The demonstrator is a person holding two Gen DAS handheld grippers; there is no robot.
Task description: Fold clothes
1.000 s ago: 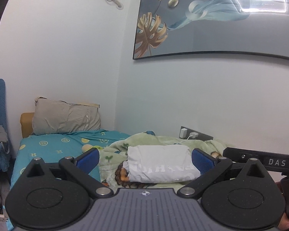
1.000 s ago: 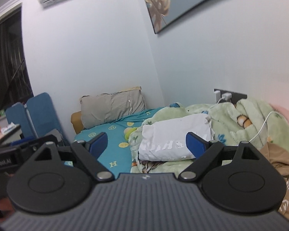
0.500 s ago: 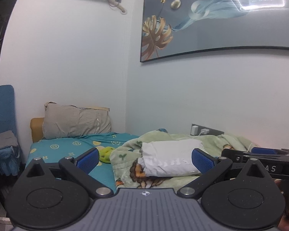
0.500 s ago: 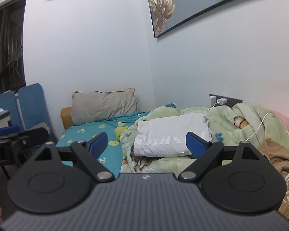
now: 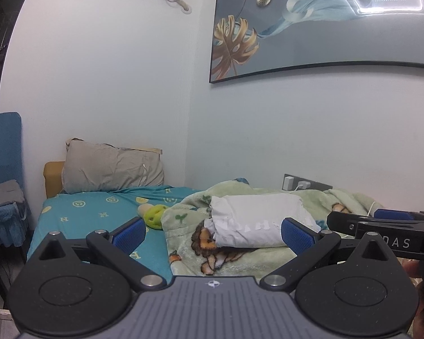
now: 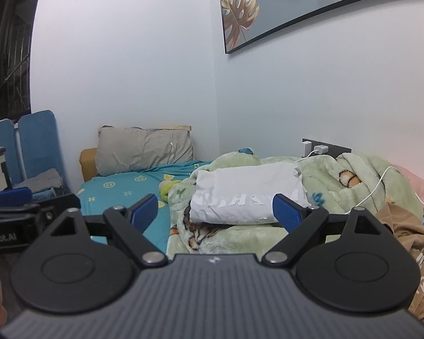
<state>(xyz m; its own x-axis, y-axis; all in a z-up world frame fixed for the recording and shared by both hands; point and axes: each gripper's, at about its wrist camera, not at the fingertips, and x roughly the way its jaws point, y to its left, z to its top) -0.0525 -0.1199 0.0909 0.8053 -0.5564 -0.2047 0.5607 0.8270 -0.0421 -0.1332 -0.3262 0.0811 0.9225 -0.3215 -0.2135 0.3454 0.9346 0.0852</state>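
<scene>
Both jaws wide open, empty. Left gripper [image 5: 212, 230] and right gripper [image 6: 214, 209] hover off the bed; shirt [image 6: 247, 196] folded on blanket [image 6: 240, 240]. Risk: pinching blanket too.

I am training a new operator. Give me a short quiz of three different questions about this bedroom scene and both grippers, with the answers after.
1. True or false: the left gripper is closed on cloth.
2. Multiple choice: the folded white garment lies on
A. the grey pillow
B. the green blanket
C. the blue chair
3. Fill in: the white cable runs from the charger at the wall socket across the ____.

Key
1. False. Both its jaws and those of the right gripper stand wide apart, holding nothing.
2. B
3. Green blanket
</scene>
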